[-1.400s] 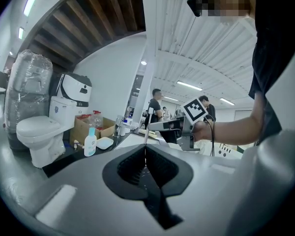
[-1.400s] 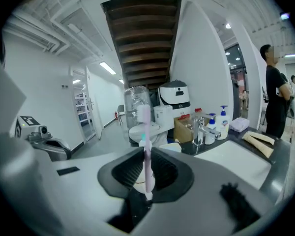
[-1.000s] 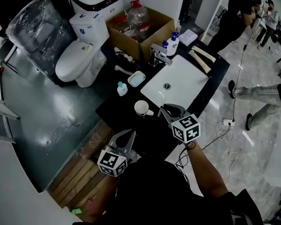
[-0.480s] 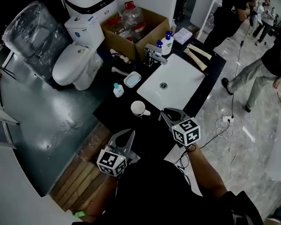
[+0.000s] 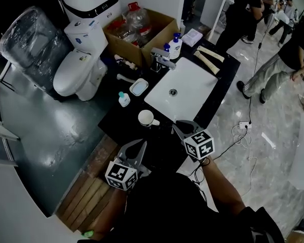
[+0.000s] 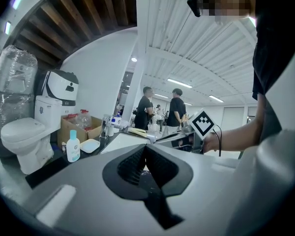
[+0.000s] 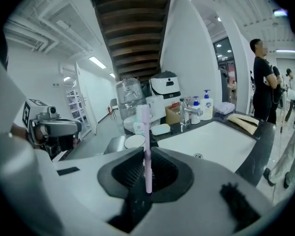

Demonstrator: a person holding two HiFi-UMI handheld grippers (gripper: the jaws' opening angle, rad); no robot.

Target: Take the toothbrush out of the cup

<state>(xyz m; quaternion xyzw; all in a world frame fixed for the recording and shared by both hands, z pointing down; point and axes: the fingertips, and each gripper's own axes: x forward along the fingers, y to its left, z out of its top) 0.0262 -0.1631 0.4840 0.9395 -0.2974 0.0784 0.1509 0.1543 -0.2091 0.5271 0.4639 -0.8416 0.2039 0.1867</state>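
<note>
Head view: two hand-held grippers are held low over the near edge of the black surface (image 5: 122, 123). The left hand-held gripper (image 5: 135, 151) has its jaws closed together on nothing. The right hand-held gripper (image 5: 184, 127), on an outstretched forearm, points toward the sink (image 5: 192, 80).

Right gripper view: the right hand-held gripper's jaws are clamped on one pink toothbrush (image 7: 146, 132). Its long axis is upright, with the bristle head uppermost. One white cup (image 7: 134, 141) stands on the surface beyond it, clear of the brush.
</note>
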